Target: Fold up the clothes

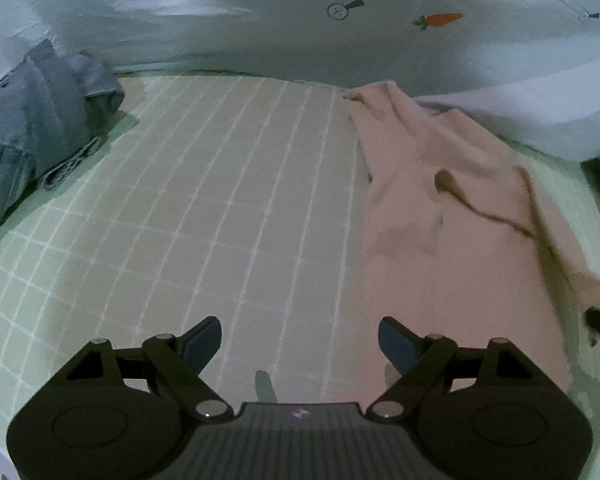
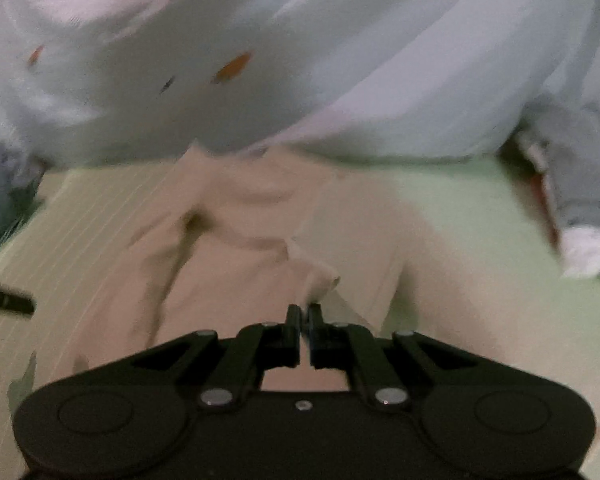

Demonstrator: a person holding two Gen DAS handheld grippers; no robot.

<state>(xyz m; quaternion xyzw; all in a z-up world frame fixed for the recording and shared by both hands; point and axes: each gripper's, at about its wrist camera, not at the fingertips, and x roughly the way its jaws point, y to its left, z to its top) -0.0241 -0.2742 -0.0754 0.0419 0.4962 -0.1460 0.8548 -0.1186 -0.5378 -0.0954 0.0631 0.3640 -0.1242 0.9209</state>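
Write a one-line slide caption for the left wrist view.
Left gripper, jaws open, hovers over the green checked sheet, between a crumpled blue garment and a spread pink garment.

Left gripper [image 1: 300, 344] fingers apart, right gripper [image 2: 304, 320] fingers together.

Sheet [image 1: 228, 208] underneath: shirt pile [image 1: 32, 120] at left, garment [image 1: 440, 200] right, quilt [image 1: 300, 28] behind both.

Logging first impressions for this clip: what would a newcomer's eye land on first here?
The pink garment sprawls rumpled on the right of the green checked sheet, and the right gripper is shut on its fabric. The left gripper hangs wide open over bare sheet, with a crumpled blue-grey garment at far left.
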